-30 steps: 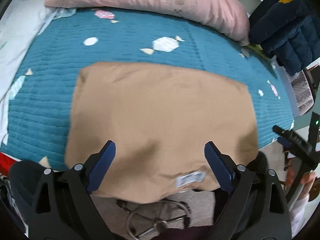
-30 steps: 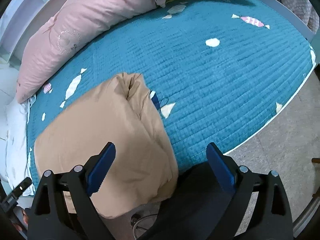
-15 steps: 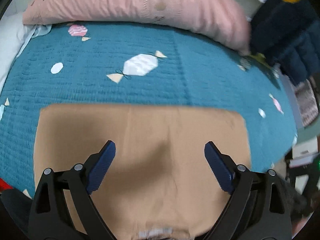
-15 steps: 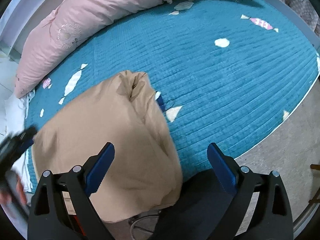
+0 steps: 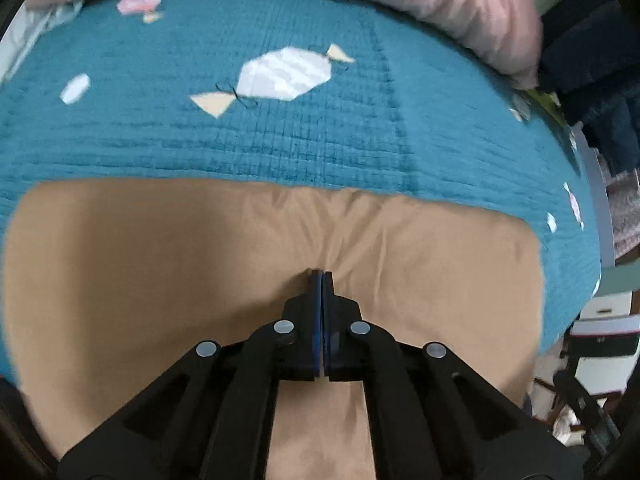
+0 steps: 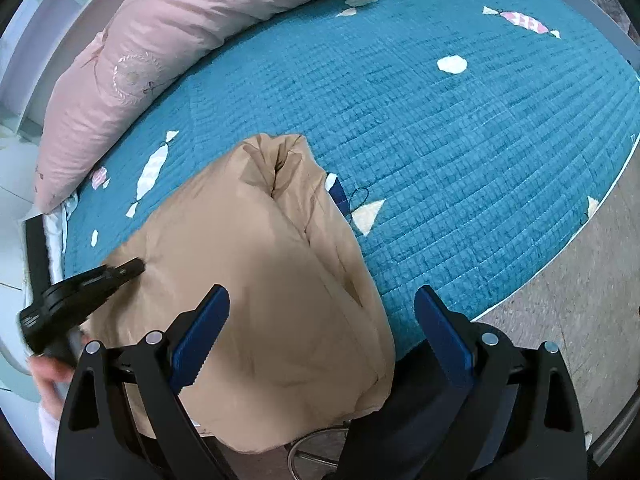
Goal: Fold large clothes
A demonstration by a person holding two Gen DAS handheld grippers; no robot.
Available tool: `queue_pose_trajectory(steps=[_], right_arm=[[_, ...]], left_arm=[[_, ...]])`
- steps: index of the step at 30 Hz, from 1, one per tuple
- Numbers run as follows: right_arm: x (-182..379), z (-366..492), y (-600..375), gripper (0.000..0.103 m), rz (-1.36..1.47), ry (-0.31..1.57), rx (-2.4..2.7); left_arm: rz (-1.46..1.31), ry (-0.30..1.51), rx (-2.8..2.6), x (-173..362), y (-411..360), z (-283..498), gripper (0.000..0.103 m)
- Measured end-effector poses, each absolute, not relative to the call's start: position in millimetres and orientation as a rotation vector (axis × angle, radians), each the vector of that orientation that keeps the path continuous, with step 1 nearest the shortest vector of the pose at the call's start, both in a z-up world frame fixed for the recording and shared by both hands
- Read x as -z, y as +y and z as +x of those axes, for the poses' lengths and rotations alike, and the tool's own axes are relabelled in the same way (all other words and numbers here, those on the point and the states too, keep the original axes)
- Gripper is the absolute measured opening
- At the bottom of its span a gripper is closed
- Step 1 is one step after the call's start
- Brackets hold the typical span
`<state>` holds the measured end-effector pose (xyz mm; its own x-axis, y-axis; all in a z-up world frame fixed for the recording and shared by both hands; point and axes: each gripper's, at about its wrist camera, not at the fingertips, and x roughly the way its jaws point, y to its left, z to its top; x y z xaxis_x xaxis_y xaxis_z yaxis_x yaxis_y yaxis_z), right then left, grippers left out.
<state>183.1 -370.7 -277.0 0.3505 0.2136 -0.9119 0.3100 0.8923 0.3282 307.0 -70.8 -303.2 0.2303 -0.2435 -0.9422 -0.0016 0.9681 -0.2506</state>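
Garment [image 5: 160, 264]: one, tan; left gripper [image 5: 321, 280] pinching it, right gripper [image 6: 320, 320] spread.

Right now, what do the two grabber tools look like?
Both are black plastic with round silver rivets. The right gripper has two blue fingers with saw-toothed edges. The left gripper shows only a thin blue strip between its black tips. A bare hand with a white sleeve holds it.

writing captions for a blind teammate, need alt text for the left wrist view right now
The left gripper is closed, its tips pressed onto a folded tan garment that fills the lower half of the view. The garment lies on a teal quilted bedspread printed with candy shapes, with a pink pillow along the far edge.
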Motion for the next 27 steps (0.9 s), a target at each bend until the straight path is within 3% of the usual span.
queue_pose_trajectory(steps=[5,11,20,27], right_arm=[[282.6,179.1,-372.9,0.09,0.502,1.242,0.088],[290.3,171.8,-363.2,0.09,0.541,1.273,0.067],[278.0,159.6,-364.5,0.09,0.474,1.26,0.077],[293.4,156.5,-364.7,0.09,0.511,1.305,0.098]], left_arm=[[-0.205,1.321,0.283,267.5,-78.0,257.3,0.0],[-0.326,1.462,0.236,347.8,-71.6,252.4,0.001],[-0.12,1.444,0.287,287.1,-85.0,198.8,0.001],[-0.052,1.528,0.196,348.1,-89.8,176.3,0.003]])
